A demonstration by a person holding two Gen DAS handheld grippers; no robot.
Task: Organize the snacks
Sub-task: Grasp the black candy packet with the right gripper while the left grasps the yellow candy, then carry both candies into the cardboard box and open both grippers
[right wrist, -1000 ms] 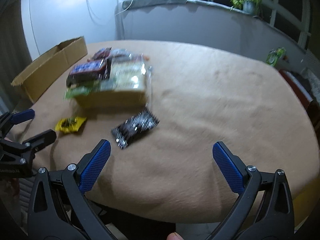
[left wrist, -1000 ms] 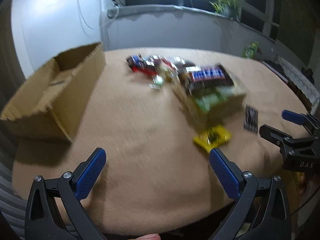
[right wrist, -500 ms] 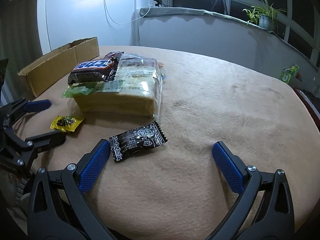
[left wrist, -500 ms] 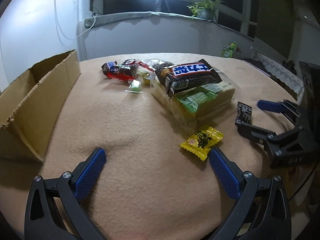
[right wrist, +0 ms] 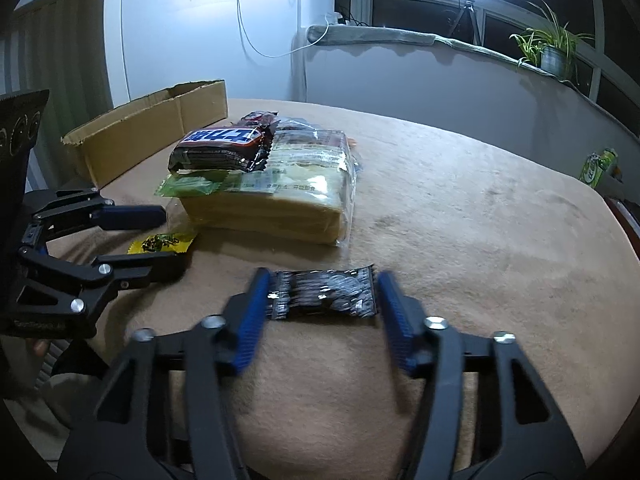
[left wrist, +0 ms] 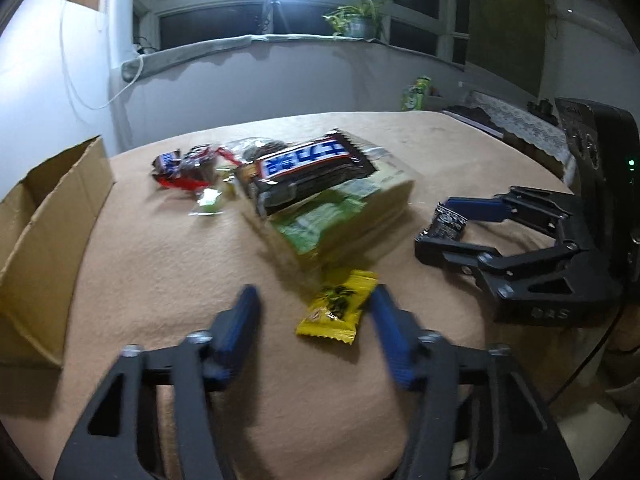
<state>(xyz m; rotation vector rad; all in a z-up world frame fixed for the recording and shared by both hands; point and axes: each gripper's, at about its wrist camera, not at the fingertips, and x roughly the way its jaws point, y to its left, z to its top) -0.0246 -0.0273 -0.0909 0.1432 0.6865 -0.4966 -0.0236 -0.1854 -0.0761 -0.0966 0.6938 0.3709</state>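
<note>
With both tools' jaws just narrowed, the left tool [left wrist: 314, 308] brackets the small yellow candy wrapper [left wrist: 336, 306] and the right tool [right wrist: 320, 294] the black foil snack packet [right wrist: 324, 294]; neither looks pinched yet. Each should be centred between the pads before closing.

Yellow candy packet [left wrist: 335, 306] and black snack packet [right wrist: 324, 295] lie flat beside piled snacks [right wrist: 272, 184].

Motion blur is smearing both blue pads of the left tool [left wrist: 314, 312], so contact with the yellow candy packet [left wrist: 336, 306] cannot be judged. The right tool [right wrist: 320, 300] is blurring likewise beside the black snack packet [right wrist: 324, 294], whose left end is hiding behind one pad. The cardboard box [left wrist: 44, 232] is running off the left edge. Small sweets [left wrist: 184, 166] behind the chocolate bar [left wrist: 308, 168] are staying too blurred to name.
</note>
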